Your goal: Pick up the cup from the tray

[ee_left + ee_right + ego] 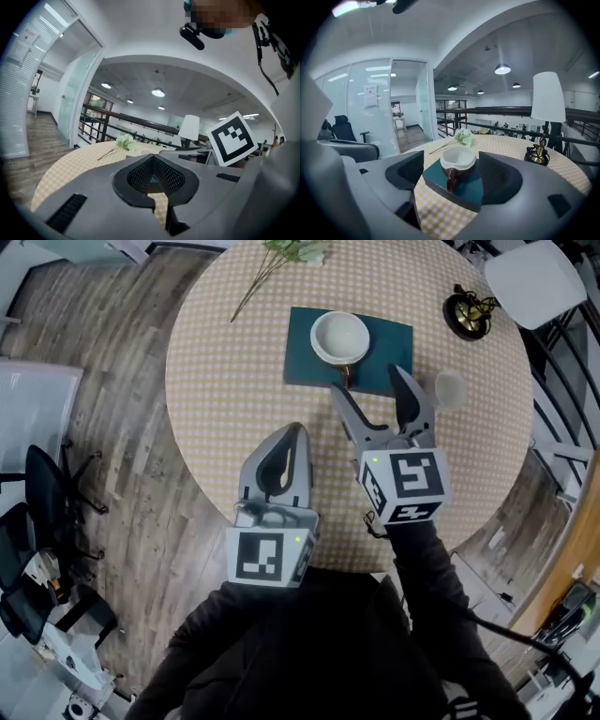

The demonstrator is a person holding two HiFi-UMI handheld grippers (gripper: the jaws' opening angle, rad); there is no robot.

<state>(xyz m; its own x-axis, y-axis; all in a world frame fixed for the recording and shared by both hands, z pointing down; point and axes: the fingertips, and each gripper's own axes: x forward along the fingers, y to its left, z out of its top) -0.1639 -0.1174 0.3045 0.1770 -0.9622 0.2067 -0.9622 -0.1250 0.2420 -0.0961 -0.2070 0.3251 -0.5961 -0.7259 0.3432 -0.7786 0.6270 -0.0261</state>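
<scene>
Teal tray (389, 338) holds the unlifted cup (339, 337); right gripper (367, 381) open just near of it, left gripper (296, 432) closed.

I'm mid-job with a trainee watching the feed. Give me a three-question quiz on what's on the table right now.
1. True or false: the cup stands on the teal tray.
2. Multiple choice: the right gripper has its fingers A) apart, not touching the cup; B) clamped on the cup; C) shut on nothing.
3. Fill in: the cup's handle points ___ the person.
Key: 1 true; 2 A; 3 toward.
</scene>
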